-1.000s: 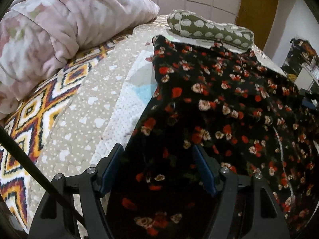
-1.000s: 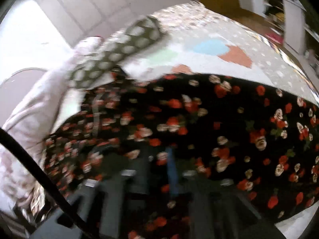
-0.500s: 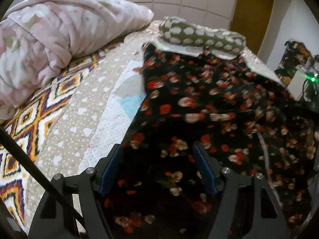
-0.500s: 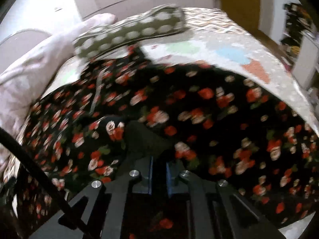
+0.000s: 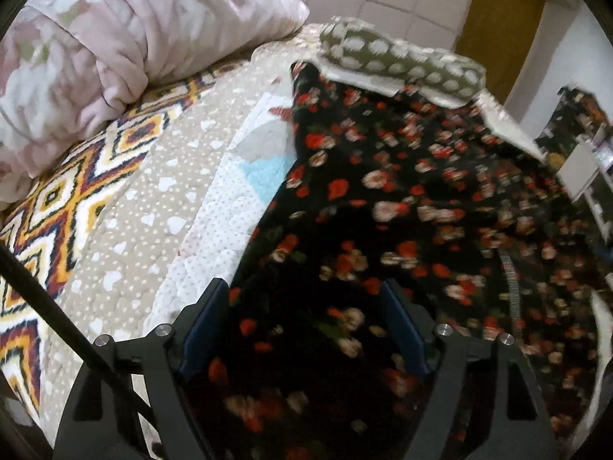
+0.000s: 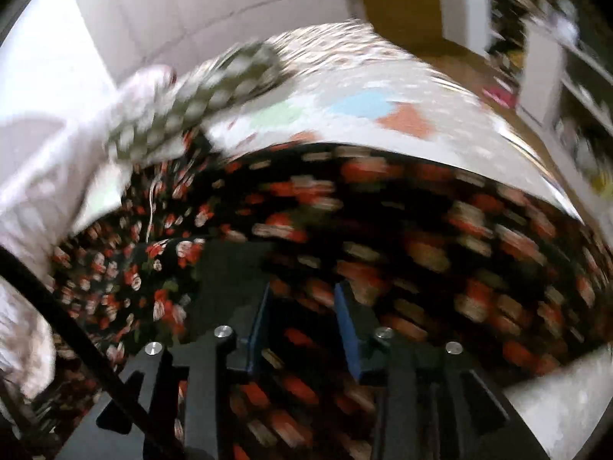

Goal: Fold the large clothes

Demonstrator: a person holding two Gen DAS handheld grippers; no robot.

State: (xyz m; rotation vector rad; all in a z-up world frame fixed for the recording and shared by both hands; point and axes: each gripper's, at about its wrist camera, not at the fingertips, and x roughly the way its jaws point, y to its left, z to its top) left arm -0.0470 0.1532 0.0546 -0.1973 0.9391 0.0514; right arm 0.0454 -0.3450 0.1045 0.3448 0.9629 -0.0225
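Note:
A large black garment with red and cream flowers [image 5: 402, 207] lies spread over the bed, its far edge by the olive pillow. My left gripper [image 5: 306, 299] is open just above the garment's near left part, its blue-padded fingers [image 5: 203, 326] wide apart with cloth under them. In the right wrist view the same garment [image 6: 383, 222] fills the middle, blurred by motion. My right gripper [image 6: 302, 299] is open with a moderate gap, over the cloth and holding nothing.
A pink quilt [image 5: 115, 50] is bunched at the bed's far left. An olive pillow with white spots [image 5: 398, 61] lies at the head. The patterned bedspread [image 5: 126, 207] shows left of the garment. A yellow door [image 5: 498, 27] and shelves [image 6: 567, 69] stand beyond the bed.
My right gripper was shut on a fold of the garment half a second ago; its jaws are now apart and the view has swung. The left gripper stays open and has shifted slightly.

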